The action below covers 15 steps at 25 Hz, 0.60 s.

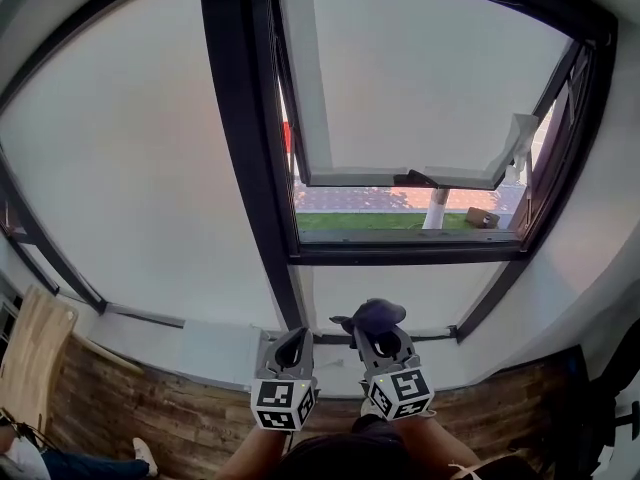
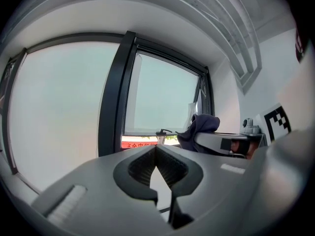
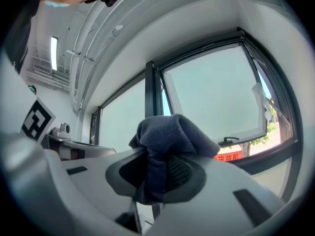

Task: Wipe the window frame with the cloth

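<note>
The right gripper (image 1: 386,344) is pinching the dark cloth (image 1: 371,316) between its fingers while the left gripper (image 1: 293,347) is sitting closed, empty, and the window frame (image 1: 400,254) is lying crosswise ahead of the right fingers.

head view: looking from behind and above, left gripper (image 1: 291,347) and right gripper (image 1: 386,342) at lower centre, facing window frame (image 1: 245,148) | gripper views: riding close, tilting upward | all sharing open sash (image 1: 420,78)
</note>
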{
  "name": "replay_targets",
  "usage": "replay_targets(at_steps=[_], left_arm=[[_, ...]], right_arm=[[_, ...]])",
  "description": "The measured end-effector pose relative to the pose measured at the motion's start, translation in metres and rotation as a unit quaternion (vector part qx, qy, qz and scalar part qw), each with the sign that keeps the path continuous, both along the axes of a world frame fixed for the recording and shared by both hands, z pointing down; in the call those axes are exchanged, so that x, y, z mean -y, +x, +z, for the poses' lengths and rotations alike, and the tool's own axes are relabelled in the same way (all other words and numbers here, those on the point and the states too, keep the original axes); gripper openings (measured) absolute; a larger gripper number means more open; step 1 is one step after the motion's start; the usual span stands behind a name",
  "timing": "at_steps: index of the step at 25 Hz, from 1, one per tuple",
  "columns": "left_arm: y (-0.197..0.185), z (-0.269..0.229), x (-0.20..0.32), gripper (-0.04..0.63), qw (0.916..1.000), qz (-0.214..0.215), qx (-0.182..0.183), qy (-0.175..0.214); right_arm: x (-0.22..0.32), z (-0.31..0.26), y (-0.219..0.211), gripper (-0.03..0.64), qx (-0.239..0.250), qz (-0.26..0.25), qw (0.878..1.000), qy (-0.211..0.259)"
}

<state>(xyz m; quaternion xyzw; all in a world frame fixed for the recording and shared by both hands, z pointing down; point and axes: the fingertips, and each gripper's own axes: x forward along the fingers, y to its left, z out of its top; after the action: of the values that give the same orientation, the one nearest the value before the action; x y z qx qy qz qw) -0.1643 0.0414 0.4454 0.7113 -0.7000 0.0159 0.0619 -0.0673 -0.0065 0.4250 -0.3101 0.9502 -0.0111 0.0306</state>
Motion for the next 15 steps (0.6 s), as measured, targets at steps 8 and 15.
replay_targets(at_steps=[8,15], left_arm=[[0.000,0.000,0.075,0.009,0.9996,-0.022,-0.001,-0.019],[-0.002,0.005,0.136,0.009,0.9977,-0.055,0.005,-0.038]], right_arm=[[0.081,0.001,-0.003,0.081,0.001,-0.025,1.000,-0.019],[0.142,0.013,-0.016,0.081,-0.008,-0.079,0.996,-0.039]])
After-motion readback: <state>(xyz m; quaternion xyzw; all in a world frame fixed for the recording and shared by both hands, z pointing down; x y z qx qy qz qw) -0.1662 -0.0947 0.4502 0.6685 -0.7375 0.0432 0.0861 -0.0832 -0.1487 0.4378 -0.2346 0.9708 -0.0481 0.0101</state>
